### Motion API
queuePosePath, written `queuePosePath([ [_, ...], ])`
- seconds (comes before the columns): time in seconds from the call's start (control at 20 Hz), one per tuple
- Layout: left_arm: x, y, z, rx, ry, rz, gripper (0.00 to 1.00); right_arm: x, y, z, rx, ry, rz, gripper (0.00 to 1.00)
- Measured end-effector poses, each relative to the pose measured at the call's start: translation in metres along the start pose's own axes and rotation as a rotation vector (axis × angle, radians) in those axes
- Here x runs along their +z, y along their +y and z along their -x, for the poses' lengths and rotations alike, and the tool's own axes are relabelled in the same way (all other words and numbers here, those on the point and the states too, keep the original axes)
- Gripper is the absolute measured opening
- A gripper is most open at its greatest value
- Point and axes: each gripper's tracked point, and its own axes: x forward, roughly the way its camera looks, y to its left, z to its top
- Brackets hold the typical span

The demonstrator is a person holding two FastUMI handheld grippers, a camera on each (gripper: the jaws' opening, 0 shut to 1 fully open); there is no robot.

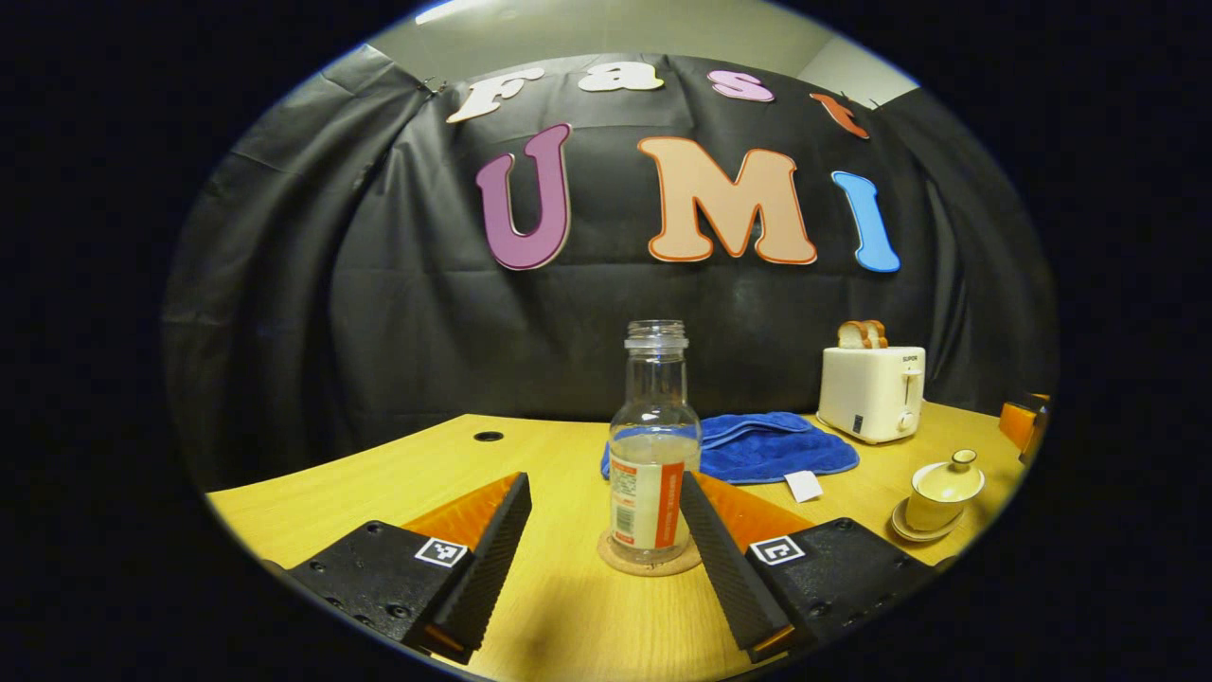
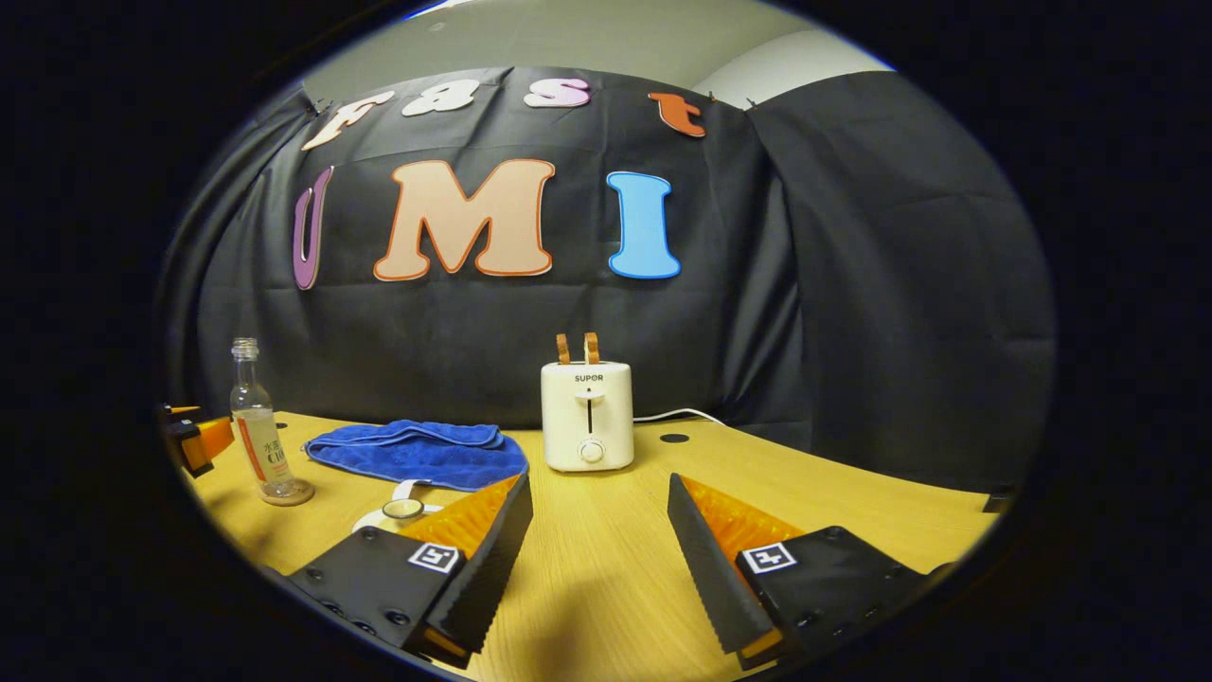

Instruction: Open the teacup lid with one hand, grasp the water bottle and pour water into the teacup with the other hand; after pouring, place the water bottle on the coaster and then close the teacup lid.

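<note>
A clear, capless water bottle [image 1: 653, 455] with an orange and white label stands upright on a round cork coaster [image 1: 650, 561]. My left gripper [image 1: 602, 479] is open, and the bottle stands just ahead between its fingertips, nearer the right finger. A cream teacup [image 1: 942, 493] with its lid on sits on a saucer [image 1: 911, 530] to the right. In the right gripper view my right gripper [image 2: 597, 485] is open and holds nothing. There the teacup lid [image 2: 402, 510] peeks out behind its left finger, and the bottle [image 2: 258, 426] and the left gripper [image 2: 194, 440] are at the far left.
A cream toaster [image 2: 587, 417] with bread slices stands at the back of the wooden table [image 2: 606, 587]. A folded blue cloth [image 2: 417, 453] lies between the toaster and the bottle. A white tag [image 1: 803, 485] lies by the cloth. A cable hole [image 1: 489, 437] is at the back left.
</note>
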Motion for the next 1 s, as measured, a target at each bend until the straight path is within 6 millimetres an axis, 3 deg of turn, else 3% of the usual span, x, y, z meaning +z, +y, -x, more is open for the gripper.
queuePosePath([
  [0.35,-0.001,0.007,0.023,0.048,-0.004,-0.002,0.92,0.000,-0.001,0.002,0.004,-0.002,0.000,0.92],
  [1.0,-0.001,0.001,0.023,0.014,-0.004,-0.002,0.92,0.000,-0.001,0.003,0.012,-0.001,-0.001,0.92],
])
